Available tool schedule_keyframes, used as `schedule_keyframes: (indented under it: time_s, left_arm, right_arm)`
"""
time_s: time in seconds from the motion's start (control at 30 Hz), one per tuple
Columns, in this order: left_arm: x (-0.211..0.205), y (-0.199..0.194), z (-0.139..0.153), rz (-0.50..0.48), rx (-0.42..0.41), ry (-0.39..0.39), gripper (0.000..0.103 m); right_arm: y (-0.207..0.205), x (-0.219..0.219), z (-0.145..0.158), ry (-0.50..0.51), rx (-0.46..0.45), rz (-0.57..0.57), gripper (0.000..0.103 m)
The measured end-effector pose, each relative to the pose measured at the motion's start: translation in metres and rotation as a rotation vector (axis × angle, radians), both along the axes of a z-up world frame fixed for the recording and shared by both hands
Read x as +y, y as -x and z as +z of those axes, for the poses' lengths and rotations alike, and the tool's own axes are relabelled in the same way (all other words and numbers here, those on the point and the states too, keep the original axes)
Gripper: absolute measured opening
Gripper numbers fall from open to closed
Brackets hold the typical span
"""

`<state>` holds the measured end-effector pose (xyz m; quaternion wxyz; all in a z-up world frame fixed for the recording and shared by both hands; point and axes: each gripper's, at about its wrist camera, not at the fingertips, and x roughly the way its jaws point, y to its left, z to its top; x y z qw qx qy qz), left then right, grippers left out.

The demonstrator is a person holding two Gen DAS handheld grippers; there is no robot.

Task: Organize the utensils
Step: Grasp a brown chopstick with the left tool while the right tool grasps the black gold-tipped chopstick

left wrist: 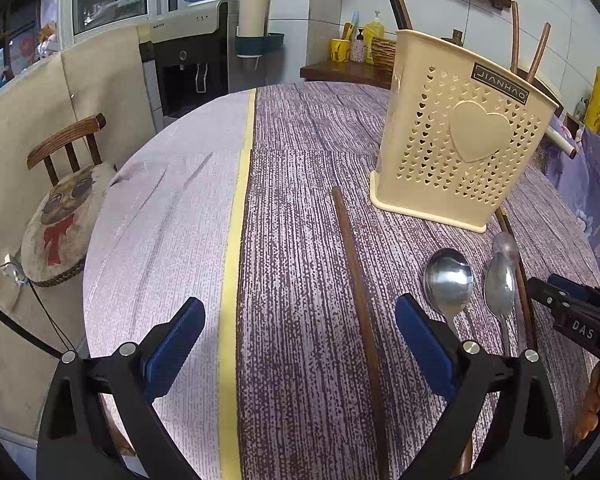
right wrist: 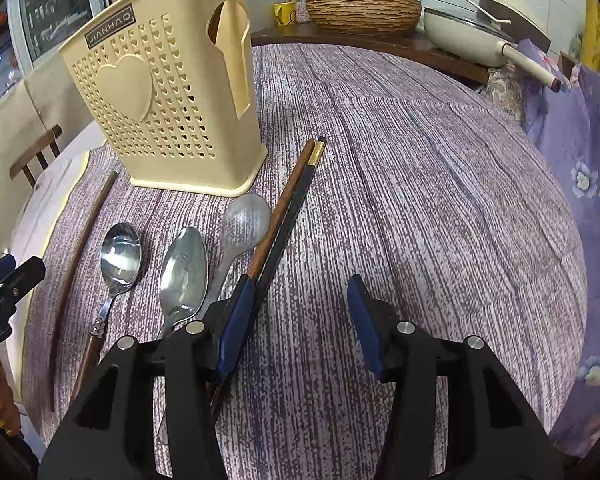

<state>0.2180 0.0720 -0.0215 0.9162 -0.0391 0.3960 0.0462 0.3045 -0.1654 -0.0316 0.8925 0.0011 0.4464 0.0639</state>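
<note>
1. The holder (right wrist: pixel 168 92) stands upright near the table's (right wrist: pixel 420 160) far edge, with two chopsticks already standing in it.
2. Three spoons (right wrist: pixel 182 276) and loose chopsticks (right wrist: pixel 288 200) lie in a row in front of it, handles toward the near edge, easy to grasp.
3. The left gripper (left wrist: pixel 300 328) and right gripper (right wrist: pixel 300 304) hover with jaws wide apart, holding nothing.

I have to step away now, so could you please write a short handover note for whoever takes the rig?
Left gripper: open, empty, over the table.
Right gripper: open, empty, its left finger beside the paired chopsticks.
On the tablecloth, in front of the holder: single chopstick, round steel spoon, oval steel spoon, translucent spoon.
Done: a few sticks already stand in the holder.
Left: all of the above.
</note>
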Motion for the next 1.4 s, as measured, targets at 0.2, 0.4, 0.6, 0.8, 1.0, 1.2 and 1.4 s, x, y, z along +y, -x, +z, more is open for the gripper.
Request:
schedule_keyframes:
  time_s: [0.2,0.4,0.6,0.8,1.0,1.2,1.4]
  left_arm:
    - [0.002,0.002,0.002,-0.001,0.0,-0.001,0.094]
    - [-0.001,-0.004,0.003,-0.004,0.006,0.011,0.093]
    - [-0.007,-0.014,0.005,-0.025,0.01,0.003,0.082]
    - [-0.012,-0.031,-0.001,-0.055,0.061,0.027,0.062]
    - [-0.021,-0.048,-0.006,-0.068,0.093,0.014,0.055]
    - [-0.02,-0.064,-0.017,-0.049,0.128,0.002,0.044]
    - [-0.022,-0.08,-0.018,-0.036,0.128,-0.05,0.04]
  right_arm:
    - [-0.005,-0.015,-0.001,0.014,0.015,-0.023,0.044]
    - [-0.013,-0.026,0.008,-0.059,0.009,-0.025,0.043]
    - [-0.032,-0.01,0.004,-0.058,0.029,0.004,0.037]
    - [-0.047,-0.009,0.002,-0.063,0.027,-0.013,0.028]
    - [-0.065,-0.012,0.003,-0.079,0.03,-0.031,0.025]
    - [-0.083,-0.009,0.002,-0.074,0.02,-0.044,0.021]
    - [-0.092,-0.005,0.0,-0.054,0.003,-0.056,0.019]
